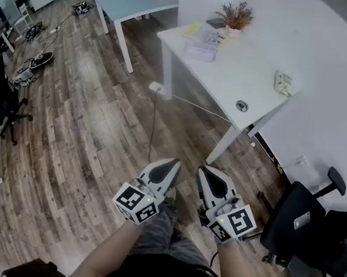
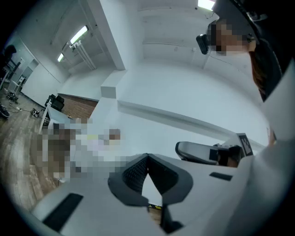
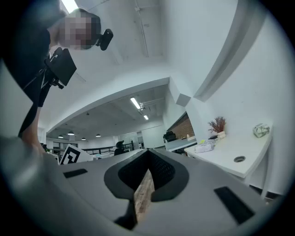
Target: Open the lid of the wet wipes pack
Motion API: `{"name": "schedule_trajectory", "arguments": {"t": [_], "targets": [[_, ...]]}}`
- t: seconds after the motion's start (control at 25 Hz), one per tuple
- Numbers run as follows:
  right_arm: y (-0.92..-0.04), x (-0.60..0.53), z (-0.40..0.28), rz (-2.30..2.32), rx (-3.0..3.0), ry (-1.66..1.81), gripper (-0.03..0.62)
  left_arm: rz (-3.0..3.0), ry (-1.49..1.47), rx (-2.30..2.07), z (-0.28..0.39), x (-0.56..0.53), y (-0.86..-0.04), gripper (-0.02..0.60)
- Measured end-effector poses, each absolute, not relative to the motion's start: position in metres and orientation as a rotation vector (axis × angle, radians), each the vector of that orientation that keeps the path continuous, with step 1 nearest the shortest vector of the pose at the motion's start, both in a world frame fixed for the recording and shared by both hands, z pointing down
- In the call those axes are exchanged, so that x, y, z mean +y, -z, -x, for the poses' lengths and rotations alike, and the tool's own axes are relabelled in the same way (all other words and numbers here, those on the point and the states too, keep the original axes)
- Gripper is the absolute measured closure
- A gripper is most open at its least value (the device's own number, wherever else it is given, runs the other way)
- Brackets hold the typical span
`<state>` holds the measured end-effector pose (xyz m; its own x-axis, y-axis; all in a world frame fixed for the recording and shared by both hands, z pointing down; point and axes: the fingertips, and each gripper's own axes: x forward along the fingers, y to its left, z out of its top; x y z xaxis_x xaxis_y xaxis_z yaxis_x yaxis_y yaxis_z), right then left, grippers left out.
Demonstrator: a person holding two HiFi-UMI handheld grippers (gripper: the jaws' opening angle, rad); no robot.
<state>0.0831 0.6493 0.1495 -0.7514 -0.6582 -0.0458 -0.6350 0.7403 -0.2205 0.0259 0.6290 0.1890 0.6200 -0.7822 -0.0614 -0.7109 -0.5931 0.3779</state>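
**Head view:** the grey left gripper (image 1: pixel 168 169) and grey right gripper (image 1: pixel 209 178) sit side by side at 6 o'clock over the brown wooden plank floor (image 1: pixel 84 135). The jaws of each are pressed together on nothing. The pale lilac soft wet wipes pack (image 1: pixel 200 51) lies at 12 o'clock near the far end of the white rectangular desk (image 1: pixel 245 81). It is well apart from both grippers, with its lid untouched. A dried brown plant in a pot (image 1: pixel 237 15) stands just beyond it.

**Left gripper view:** the jaws meet at their tips, empty. The pack cannot be made out here.

**Right gripper view:** the jaws are likewise closed and empty. The desk (image 3: pixel 239 150) shows at 3 o'clock, and the pack (image 3: pixel 204 147) is small on it.

**Risk, as I judge it:** the pack looks light. Arriving with closed jaws could shove it along the desk. Lifting the lid with one gripper, without the other holding the pack down, would likely raise the whole pack.
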Motion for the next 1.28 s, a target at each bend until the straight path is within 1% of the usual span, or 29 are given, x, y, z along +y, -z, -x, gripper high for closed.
{"name": "schedule_trajectory", "arguments": {"t": [0.56, 0.96, 1.28], "targets": [[-0.168, 0.552, -0.072, 1.125, 2.812, 0.304, 0.576, -2.542, 0.273, -1.271, -0.006, 0.530, -0.201, 0.569], [-0.174, 0.453, -0.046, 1.153, 2.797, 0.333, 0.576, -2.565, 0.280, -1.248, 0.018, 0.431, -0.199, 0.569], [-0.190, 0.400, -0.027, 1.195, 2.793, 0.361, 0.576, -2.578, 0.269, -1.221, 0.037, 0.373, -0.206, 0.569]]}}
